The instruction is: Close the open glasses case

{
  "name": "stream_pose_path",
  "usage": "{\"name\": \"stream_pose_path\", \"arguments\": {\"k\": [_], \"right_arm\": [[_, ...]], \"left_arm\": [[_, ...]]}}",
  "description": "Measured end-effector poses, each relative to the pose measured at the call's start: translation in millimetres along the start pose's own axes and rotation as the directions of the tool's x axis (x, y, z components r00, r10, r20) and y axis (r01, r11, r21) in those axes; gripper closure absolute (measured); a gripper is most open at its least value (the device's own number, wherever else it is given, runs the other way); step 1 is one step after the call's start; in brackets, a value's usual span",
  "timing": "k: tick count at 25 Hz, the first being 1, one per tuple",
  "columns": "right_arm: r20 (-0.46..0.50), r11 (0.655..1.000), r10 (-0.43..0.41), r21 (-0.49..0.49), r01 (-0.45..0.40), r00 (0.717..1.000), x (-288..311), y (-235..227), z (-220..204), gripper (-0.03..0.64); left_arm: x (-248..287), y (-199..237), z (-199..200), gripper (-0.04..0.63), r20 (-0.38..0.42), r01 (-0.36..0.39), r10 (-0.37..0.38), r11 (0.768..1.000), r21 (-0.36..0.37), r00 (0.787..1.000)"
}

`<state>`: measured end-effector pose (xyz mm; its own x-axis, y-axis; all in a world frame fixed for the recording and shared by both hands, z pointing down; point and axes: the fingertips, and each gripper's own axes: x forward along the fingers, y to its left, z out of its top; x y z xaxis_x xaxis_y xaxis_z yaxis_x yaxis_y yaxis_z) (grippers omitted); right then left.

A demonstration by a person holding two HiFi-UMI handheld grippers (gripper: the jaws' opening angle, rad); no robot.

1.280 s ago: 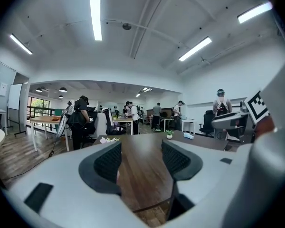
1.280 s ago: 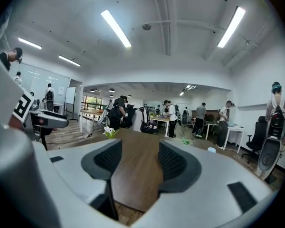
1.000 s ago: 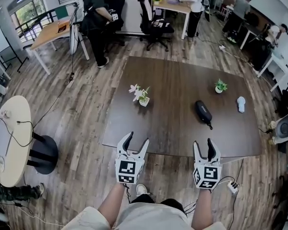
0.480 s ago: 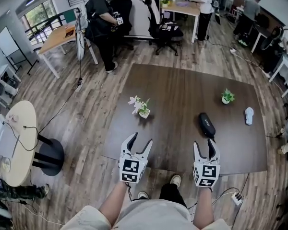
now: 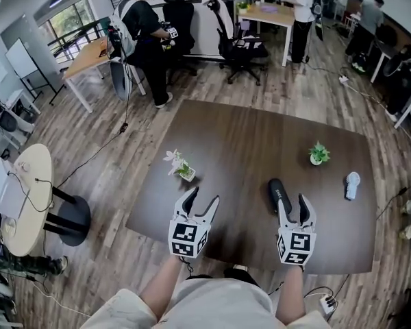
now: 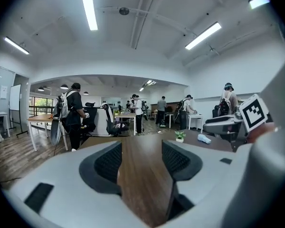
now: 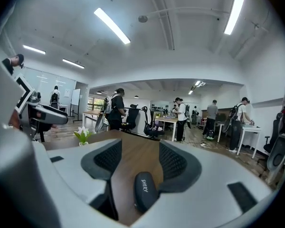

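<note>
A black oval glasses case (image 5: 277, 193) lies flat on the dark wooden table (image 5: 246, 139), its long side pointing away from me. In the right gripper view the case (image 7: 145, 190) sits low between the two black pads (image 7: 173, 163), and neither pad touches it. I cannot tell whether its lid is ajar. My right gripper (image 5: 293, 203) stands open just behind the case's near end. To its left, my left gripper (image 5: 199, 200) is open over bare tabletop, and in its own view the left gripper (image 6: 141, 156) has nothing between the jaws.
A small pot of white flowers (image 5: 180, 165) stands left of the grippers. A green pot plant (image 5: 318, 153) and a pale blue-white object (image 5: 351, 184) are at the right. Office chairs, desks and people (image 5: 142, 29) fill the room beyond the table.
Both grippers have come forward from the floor side to over the table's near edge. The case, earlier far ahead, now lies right at the right gripper's jaws. Both jaws keep the same opening.
</note>
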<state>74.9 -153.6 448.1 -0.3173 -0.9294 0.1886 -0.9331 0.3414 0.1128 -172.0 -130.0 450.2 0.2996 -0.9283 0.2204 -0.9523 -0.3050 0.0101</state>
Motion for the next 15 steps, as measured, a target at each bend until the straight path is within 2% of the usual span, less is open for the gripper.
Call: {"name": "stream_pose_path", "arguments": {"k": [7, 15], "right_arm": [[0.019, 0.999, 0.038, 0.028, -0.038, 0.999, 19, -39, -9, 0.368], [0.026, 0.999, 0.049, 0.012, -0.049, 0.998, 36, -48, -18, 0.368]], "left_arm": [[24, -15, 4, 0.329, -0.003, -0.071, 0.071, 0.997, -0.015, 0.997], [53, -10, 1, 0.331, 0.032, -0.086, 0.087, 0.996, -0.016, 0.996]]}}
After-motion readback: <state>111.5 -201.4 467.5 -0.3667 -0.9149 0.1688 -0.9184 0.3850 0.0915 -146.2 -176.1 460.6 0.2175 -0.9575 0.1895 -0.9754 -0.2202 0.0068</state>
